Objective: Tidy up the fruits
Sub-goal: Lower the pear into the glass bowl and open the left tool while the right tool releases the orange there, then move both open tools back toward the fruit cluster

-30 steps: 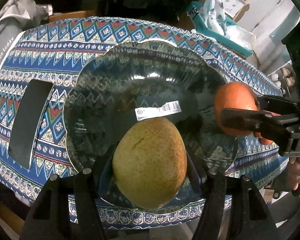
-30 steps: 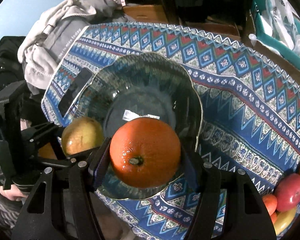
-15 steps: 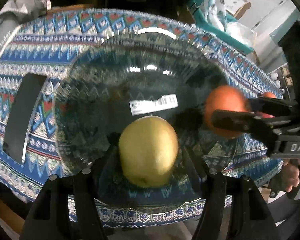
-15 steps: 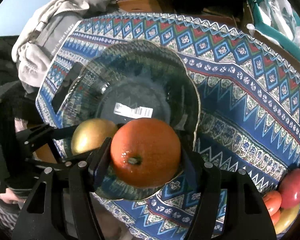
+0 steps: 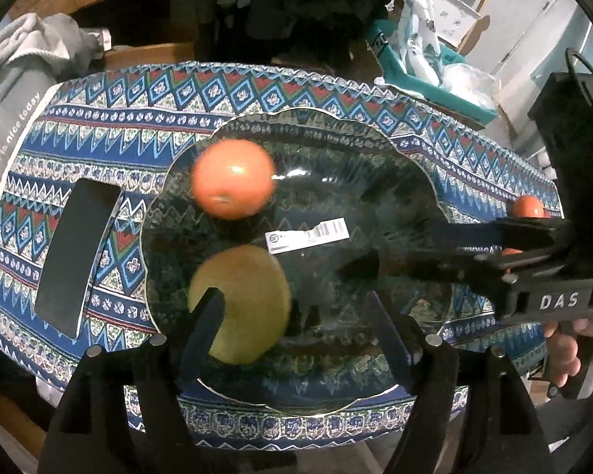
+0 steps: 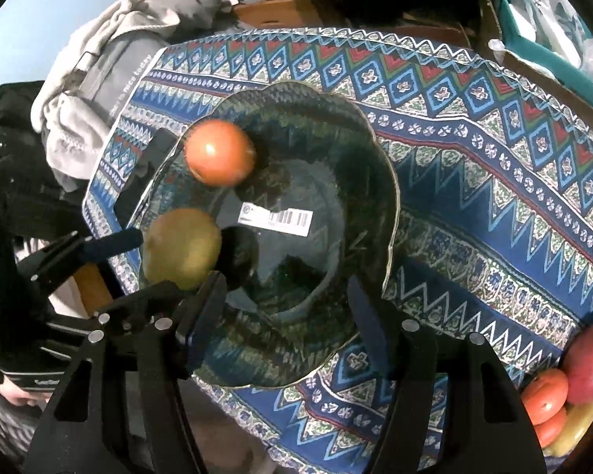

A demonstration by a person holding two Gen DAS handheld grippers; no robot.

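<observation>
The left tongs point(image 5: 296, 308) hang over the near side of the dark scalloped glass bowl point(image 5: 423, 181) with their jaws opening; the left finger point(image 5: 201, 328) crosses in front of the yellow-green speckled pear point(image 5: 249, 300), and the pads press on nothing. That pear lies loose inside the bowl on its near left slope. The right tongs point(image 6: 284, 300) are parted and empty above the bowl's near rim; from the left wrist view they reach in from the right, black, with white letters on the body, gripped by a person's hand point(image 5: 569, 339).

Beyond the pear, the round orange fruit point(image 5: 233, 177) sits in the bowl against its far left wall, slightly blurred, apart from the pear. Between the two, on the bowl's bottom, a white barcode label point(image 5: 308, 235) shows through the glass.

The bowl rests on a surface covered by a blue cloth with zigzag and diamond patterns point(image 5: 138, 94). A flat black rectangular phone-like slab point(image 5: 77, 256) lies on the cloth just left of the bowl. At the cloth's right end, in the right wrist view, sits a cluster of more fruit: a red apple point(image 6: 589, 363), two small orange-red fruits point(image 6: 545, 395) and a yellow one point(image 6: 577, 426). A grey garment with printed lettering point(image 5: 16, 91) is heaped at the far left edge of the surface.
</observation>
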